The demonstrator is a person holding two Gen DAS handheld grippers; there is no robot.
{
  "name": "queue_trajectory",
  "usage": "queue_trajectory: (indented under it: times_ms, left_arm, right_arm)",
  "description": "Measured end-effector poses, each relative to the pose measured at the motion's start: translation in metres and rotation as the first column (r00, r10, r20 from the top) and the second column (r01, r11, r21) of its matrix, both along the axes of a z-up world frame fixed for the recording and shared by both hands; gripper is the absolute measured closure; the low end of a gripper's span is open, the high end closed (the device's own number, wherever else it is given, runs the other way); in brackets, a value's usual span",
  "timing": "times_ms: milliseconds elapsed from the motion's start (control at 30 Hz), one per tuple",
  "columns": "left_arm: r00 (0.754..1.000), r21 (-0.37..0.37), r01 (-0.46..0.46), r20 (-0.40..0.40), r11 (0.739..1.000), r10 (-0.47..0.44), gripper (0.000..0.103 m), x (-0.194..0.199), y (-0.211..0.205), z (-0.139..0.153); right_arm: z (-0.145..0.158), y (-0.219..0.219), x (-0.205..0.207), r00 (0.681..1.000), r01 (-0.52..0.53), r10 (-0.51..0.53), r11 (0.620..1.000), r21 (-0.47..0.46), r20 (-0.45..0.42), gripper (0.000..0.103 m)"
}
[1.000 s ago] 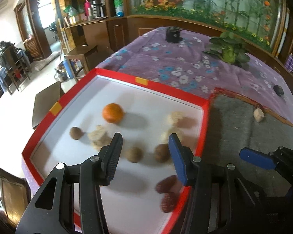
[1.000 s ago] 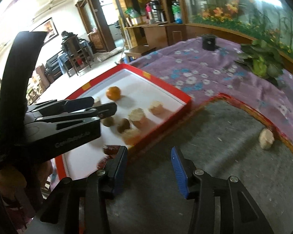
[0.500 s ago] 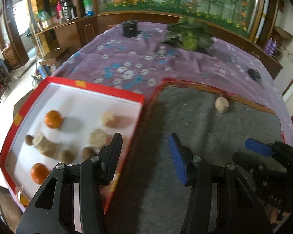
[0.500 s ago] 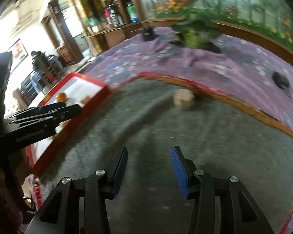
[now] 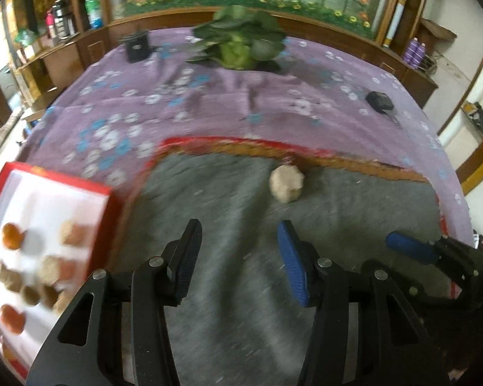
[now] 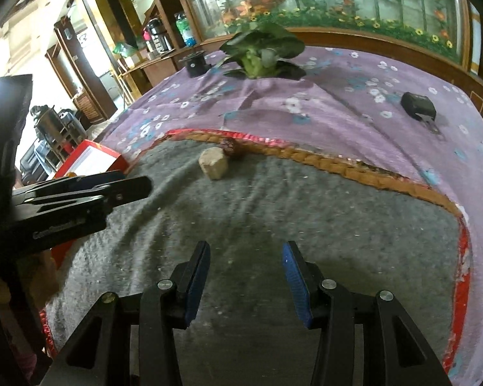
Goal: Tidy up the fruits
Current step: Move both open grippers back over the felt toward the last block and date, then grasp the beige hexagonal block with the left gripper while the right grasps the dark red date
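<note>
The pale lumpy fruit (image 5: 287, 183) lies alone on the grey mat (image 5: 241, 257), close to the mat's far orange-and-red braided edge, and a small dark red fruit (image 6: 230, 146) sits just behind it, touching or nearly touching that edge. The other fruits — orange, tan and brown ones — are already in the red-rimmed white tray (image 5: 111, 199) at the mat's left side. The left hand-held gripper (image 5: 238, 257) hangs over the mat with its jaws moderately apart and nothing between them; the pale fruit is ahead of it and slightly right, well short of its fingertips. The right hand-held gripper (image 6: 244, 276) is likewise partly spread and empty, aimed at bare mat with both loose fruits further ahead and to its left. The two tools are side by side, the left one reaching across the right camera's view, so if both go for the same fruit they could knock together. The dark fruit is the trickier one: it is small and pressed against the raised border, so one jaw may catch the braid or nudge it onto the purple flowered cloth (image 5: 209, 106) covering the bench. The pale fruit looks irregular, so a grip across a bulge might slip. The left view is smeared, so fine detail there is uncertain.
</note>
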State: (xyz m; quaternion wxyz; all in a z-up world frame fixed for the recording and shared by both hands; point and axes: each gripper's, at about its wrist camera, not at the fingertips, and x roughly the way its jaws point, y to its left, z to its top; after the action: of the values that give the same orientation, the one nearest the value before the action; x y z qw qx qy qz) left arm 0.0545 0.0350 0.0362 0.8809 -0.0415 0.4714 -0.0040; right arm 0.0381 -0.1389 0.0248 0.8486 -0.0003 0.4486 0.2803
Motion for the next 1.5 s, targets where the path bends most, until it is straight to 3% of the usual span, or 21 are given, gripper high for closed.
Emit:
queue_trajectory:
  times_ms: [200, 467, 700, 767, 933, 1200, 1367, 1500]
  left_arm:
    - [0.999, -0.004, 0.046, -0.023, 0.999, -0.046, 0.054, 0.029, -0.022, -0.012]
    - [0.999, 0.013, 0.032, -0.027, 0.999, -0.031, 0.054, 0.052, -0.026, -0.026]
    - [0.997, -0.019, 0.078, -0.011, 0.997, -0.078, 0.075, 0.043, -0.018, -0.018]
    - [0.997, -0.019, 0.069, -0.018, 0.997, -0.069, 0.075, 0.038, -0.016, -0.015]
    - [0.998, -0.02, 0.058, -0.014, 0.998, -0.059, 0.075, 0.026, -0.006, -0.009]
    - [1.0, -0.006, 0.006, 0.018, 1.0, -0.006, 0.075, 0.001, 0.024, 0.006]
    - [0.999, 0.014, -0.021, 0.036, 1.0, 0.02, 0.075, -0.01, 0.033, 0.012]
    - [0.999, 0.009, -0.03, 0.034, 0.999, 0.03, 0.075, -0.014, 0.036, 0.011]
  right_arm:
    - [0.0, -0.01, 0.009, 1.0, 0.008, -0.008, 1.0, -0.001, -0.002, 0.057]
    - [0.001, -0.006, 0.023, 1.0, -0.012, 0.012, 1.0, -0.024, 0.004, 0.057]
    - [0.003, 0.013, 0.04, 0.998, -0.059, 0.06, 0.998, -0.032, 0.027, 0.057]
    - [0.003, 0.021, 0.047, 0.997, -0.073, 0.074, 0.997, -0.037, 0.038, 0.057]
    - [-0.001, 0.049, 0.056, 0.984, -0.144, 0.158, 0.978, -0.154, 0.087, 0.057]
    - [-0.001, 0.076, 0.069, 0.961, -0.234, 0.253, 0.959, -0.162, 0.112, 0.057]
    - [-0.008, 0.094, 0.084, 0.954, -0.262, 0.285, 0.944, -0.203, 0.095, 0.08]
    - [-0.002, 0.087, 0.077, 0.962, -0.246, 0.265, 0.948, -0.202, 0.073, 0.083]
